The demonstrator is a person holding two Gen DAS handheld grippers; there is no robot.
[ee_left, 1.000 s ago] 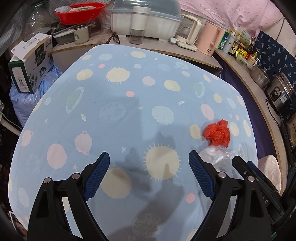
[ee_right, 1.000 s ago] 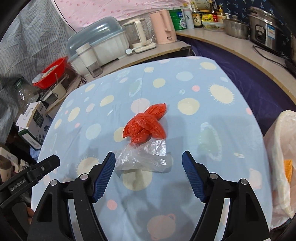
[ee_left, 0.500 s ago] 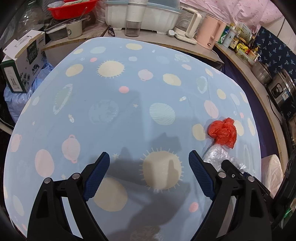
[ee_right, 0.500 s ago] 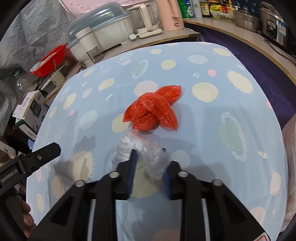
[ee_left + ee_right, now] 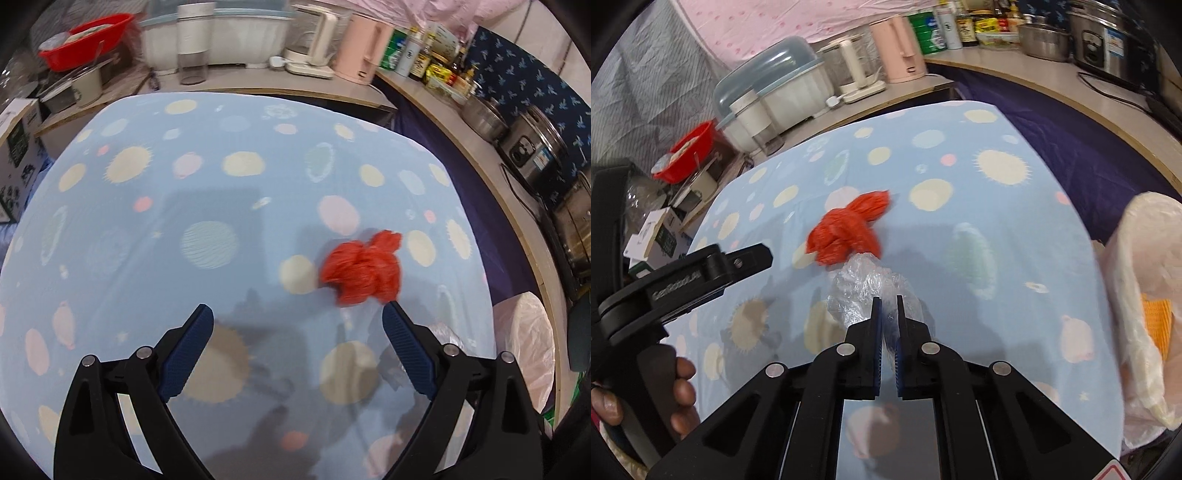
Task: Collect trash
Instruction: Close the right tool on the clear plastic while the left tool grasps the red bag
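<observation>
Right hand-held gripper [image 5: 888,301] pinching clear plastic bag [image 5: 864,282], red bag [image 5: 849,230] at its 11 o'clock on counter [image 5: 997,229], left hand-held gripper [image 5: 297,314] spread, jaws opening, nothing between them

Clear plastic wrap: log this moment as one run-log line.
right claw: shut on clear plastic wrap | left claw: opening, nothing between | red bag: on tablecloth, untouched

Knotted bag [image 5: 849,230] on table [image 5: 997,236], crinkled bag [image 5: 866,288] just before it, perhaps touching
</observation>
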